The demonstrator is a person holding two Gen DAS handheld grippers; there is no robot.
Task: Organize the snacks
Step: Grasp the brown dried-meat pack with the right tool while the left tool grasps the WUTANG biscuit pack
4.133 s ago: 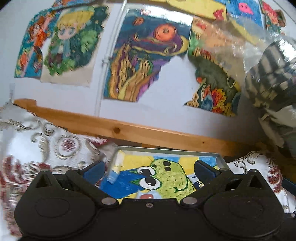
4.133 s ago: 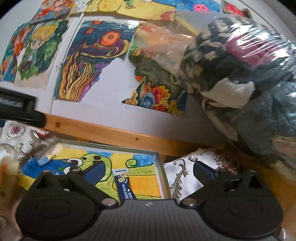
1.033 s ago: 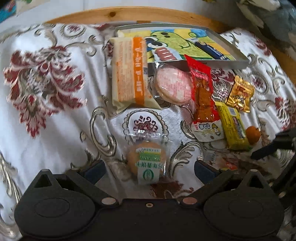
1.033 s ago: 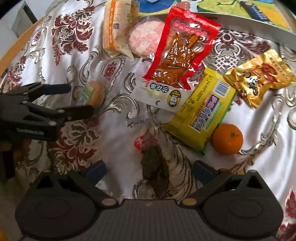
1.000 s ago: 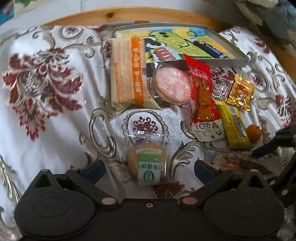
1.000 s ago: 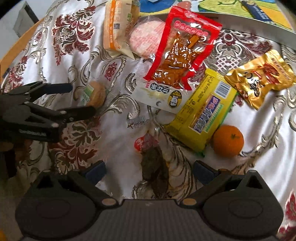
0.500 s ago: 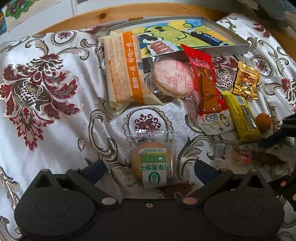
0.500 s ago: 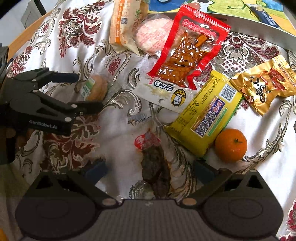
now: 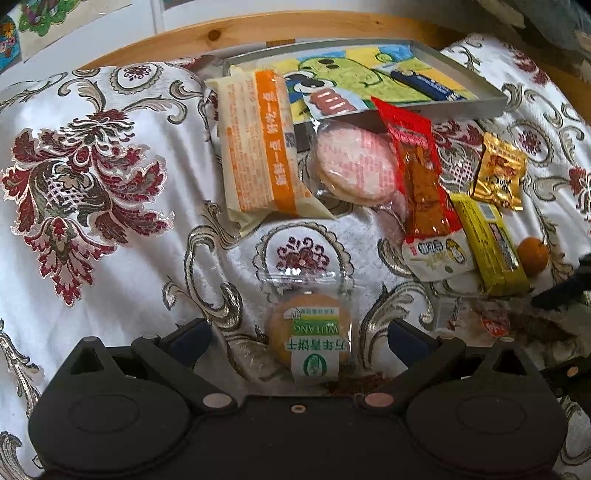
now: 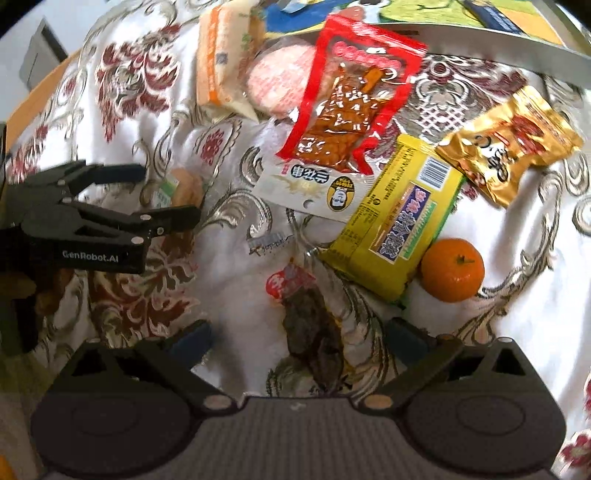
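Snacks lie on a floral cloth in front of a metal tray [image 9: 480, 105] with a cartoon lining. My left gripper [image 9: 299, 339] is open, its fingers on either side of a round biscuit packet [image 9: 310, 336]. The right wrist view shows the same open left gripper [image 10: 168, 194] around that biscuit [image 10: 184, 190]. My right gripper [image 10: 299, 343] is open over a clear packet of dark dried snack [image 10: 314, 332]. Beyond lie a red packet [image 10: 351, 107], a yellow bar [image 10: 399, 218], an orange [image 10: 452, 269] and a gold packet [image 10: 509, 144].
An orange-striped bread packet [image 9: 258, 147] and a pink round cake [image 9: 354, 162] lean on the tray's front rim. A blue sachet [image 9: 424, 85] lies inside the tray. A wooden rail [image 9: 221, 35] and a wall run behind. Bare cloth [image 9: 92, 184] spreads to the left.
Both grippers have swung down from facing the wall to the snacks. Over the last second the left closed in on the biscuit and the right on the dark packet.
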